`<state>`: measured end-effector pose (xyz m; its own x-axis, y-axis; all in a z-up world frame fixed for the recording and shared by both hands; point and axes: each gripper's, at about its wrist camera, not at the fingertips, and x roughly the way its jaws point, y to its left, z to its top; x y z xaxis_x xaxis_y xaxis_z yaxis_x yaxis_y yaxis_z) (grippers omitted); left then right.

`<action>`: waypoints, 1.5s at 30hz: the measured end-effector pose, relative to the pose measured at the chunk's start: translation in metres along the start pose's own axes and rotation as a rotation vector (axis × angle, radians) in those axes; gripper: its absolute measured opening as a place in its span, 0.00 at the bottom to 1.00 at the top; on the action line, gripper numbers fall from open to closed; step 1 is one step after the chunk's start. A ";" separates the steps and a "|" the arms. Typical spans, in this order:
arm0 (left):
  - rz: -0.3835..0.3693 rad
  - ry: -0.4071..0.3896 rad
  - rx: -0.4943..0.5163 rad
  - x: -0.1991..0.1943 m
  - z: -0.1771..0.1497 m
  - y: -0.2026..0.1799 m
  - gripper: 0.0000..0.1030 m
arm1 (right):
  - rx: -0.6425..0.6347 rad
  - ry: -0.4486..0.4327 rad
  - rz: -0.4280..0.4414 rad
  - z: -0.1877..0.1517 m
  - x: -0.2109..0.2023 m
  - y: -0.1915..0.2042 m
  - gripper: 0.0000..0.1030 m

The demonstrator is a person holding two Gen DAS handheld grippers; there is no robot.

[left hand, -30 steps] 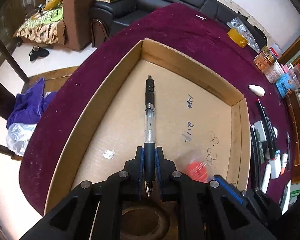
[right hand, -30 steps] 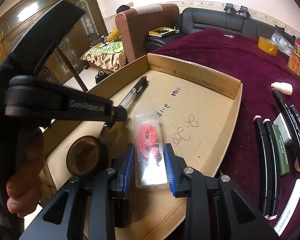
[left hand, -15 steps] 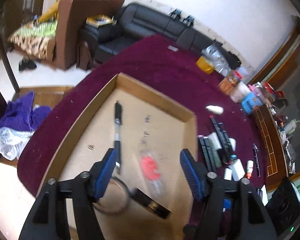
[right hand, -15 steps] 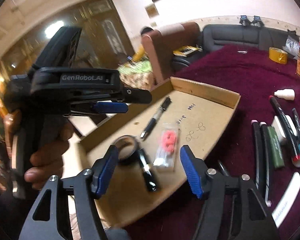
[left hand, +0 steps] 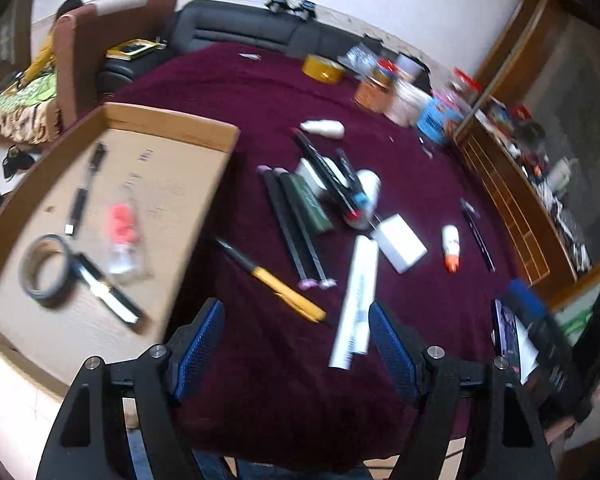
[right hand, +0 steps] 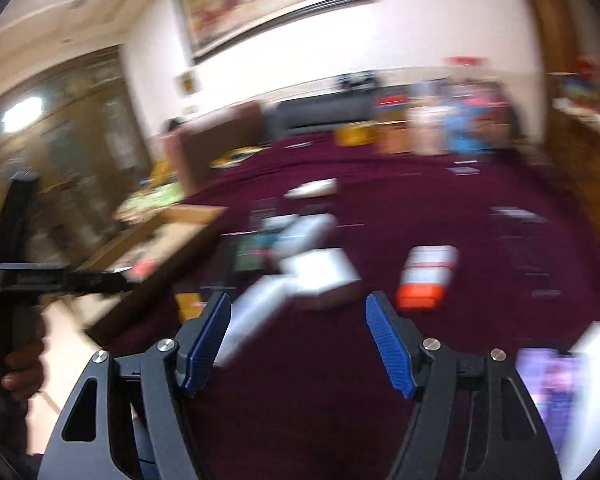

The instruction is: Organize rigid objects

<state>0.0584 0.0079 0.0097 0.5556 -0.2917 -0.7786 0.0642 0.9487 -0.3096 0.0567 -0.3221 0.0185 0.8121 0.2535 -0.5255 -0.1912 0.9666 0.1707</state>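
A shallow cardboard box [left hand: 168, 124] lies at the left of the maroon table. In it are a black pen [left hand: 85, 186], a clear packet with red pieces [left hand: 122, 232], a tape roll [left hand: 46, 270] and a black bar [left hand: 108, 294]. My left gripper [left hand: 296, 344] is open and empty above the cloth, near a yellow-and-black knife [left hand: 272, 280] and a white tube [left hand: 356, 300]. My right gripper [right hand: 298, 344] is open and empty; its view is blurred, with a white block [right hand: 320, 276] and an orange-tipped bottle [right hand: 426, 276] ahead. The left gripper shows there at the left [right hand: 92, 282].
Several black markers [left hand: 296, 224], a white eraser block [left hand: 400, 242], a small orange-tipped bottle [left hand: 450, 248] and a dark pen [left hand: 476, 232] lie on the cloth. Jars and a tape roll [left hand: 322, 68] stand at the far edge. A phone [left hand: 508, 330] lies at the right.
Both grippers let go of the pen and the packet in the box, opened wide, lifted and swung right over the loose items on the cloth.
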 end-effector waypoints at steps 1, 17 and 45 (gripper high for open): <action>-0.005 0.007 0.005 0.002 -0.001 -0.005 0.76 | 0.028 -0.008 -0.058 0.002 -0.005 -0.021 0.68; 0.024 0.018 0.037 0.011 -0.007 -0.014 0.76 | 0.073 0.036 -0.255 0.037 0.014 -0.097 0.68; -0.005 0.065 0.090 0.019 -0.028 -0.010 0.76 | 0.090 0.293 0.139 0.013 0.156 0.042 0.64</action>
<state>0.0450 -0.0105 -0.0172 0.5004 -0.3010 -0.8118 0.1427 0.9535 -0.2655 0.1826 -0.2425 -0.0457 0.5858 0.3956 -0.7074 -0.2292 0.9180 0.3235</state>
